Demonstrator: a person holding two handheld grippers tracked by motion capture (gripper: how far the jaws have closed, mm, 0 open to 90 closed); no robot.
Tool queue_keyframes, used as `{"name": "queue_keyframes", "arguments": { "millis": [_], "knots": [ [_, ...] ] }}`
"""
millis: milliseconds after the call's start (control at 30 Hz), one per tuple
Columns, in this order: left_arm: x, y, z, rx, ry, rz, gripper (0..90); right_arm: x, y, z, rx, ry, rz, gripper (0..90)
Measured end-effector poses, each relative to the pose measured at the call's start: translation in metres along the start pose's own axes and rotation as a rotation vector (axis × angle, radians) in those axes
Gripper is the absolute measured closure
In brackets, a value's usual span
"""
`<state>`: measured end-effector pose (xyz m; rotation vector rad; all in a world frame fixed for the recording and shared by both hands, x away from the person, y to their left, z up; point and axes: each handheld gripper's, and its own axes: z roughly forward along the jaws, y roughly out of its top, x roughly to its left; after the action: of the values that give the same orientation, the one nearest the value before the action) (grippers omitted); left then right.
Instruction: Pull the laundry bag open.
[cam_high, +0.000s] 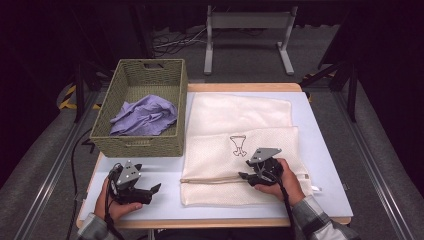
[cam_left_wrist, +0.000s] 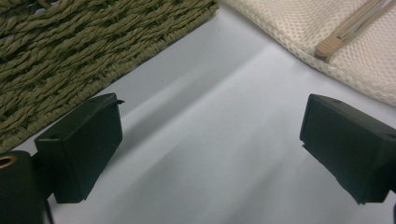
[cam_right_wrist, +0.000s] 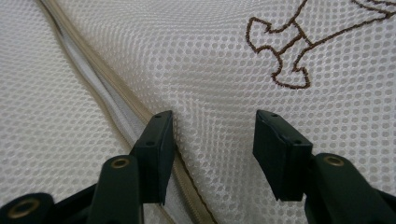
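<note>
A cream mesh bag (cam_high: 240, 120) lies flat on the white table (cam_high: 325, 165), with a brown stitched figure (cam_high: 238, 145) on it and a tan zipper (cam_high: 212, 179) running along its near side. My right gripper (cam_high: 245, 169) rests on the bag at the zipper's right end. In the right gripper view it (cam_right_wrist: 215, 119) is open: its jaws press on the mesh (cam_right_wrist: 196, 56), which bulges between them, and one jaw lies beside the zipper (cam_right_wrist: 93, 79). My left gripper (cam_high: 149, 186) stands open on bare table at the front left, holding nothing (cam_left_wrist: 212, 107).
A green woven basket (cam_high: 142, 146) stands at the back left with a crumpled purple cloth (cam_high: 145, 116) inside. In the left gripper view, the basket wall (cam_left_wrist: 70, 51) and the zipper's end (cam_left_wrist: 329, 45) lie just ahead. A metal stand (cam_high: 247, 22) is beyond the table.
</note>
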<state>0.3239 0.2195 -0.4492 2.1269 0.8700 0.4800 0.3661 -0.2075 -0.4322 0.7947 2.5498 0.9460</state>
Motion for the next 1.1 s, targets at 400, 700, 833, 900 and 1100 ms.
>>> {"name": "queue_keyframes", "arguments": {
  "millis": [400, 700, 833, 900, 1100],
  "knots": [
    [0.0, -0.001, 0.0, -0.002, -0.003, -0.001, 6.8, -0.003, -0.002, 0.005, 0.024, 0.051, 0.007, 48.5],
    [0.0, -0.001, 0.001, 0.002, -0.004, 0.002, 7.4, -0.008, 0.001, 0.005, 0.04, 0.033, 0.015, 70.7],
    [0.0, -0.001, 0.002, 0.006, -0.005, 0.001, 7.3, -0.005, 0.004, 0.006, 0.044, 0.032, -0.008, 79.7],
    [0.0, -0.001, 0.002, 0.008, -0.004, 0.002, 7.3, -0.002, 0.004, 0.006, 0.046, 0.019, -0.033, 83.6],
    [0.0, -0.002, 0.001, 0.01, -0.009, 0.004, 7.3, 0.002, 0.005, 0.002, 0.034, -0.003, -0.076, 86.6]
  ]
}}
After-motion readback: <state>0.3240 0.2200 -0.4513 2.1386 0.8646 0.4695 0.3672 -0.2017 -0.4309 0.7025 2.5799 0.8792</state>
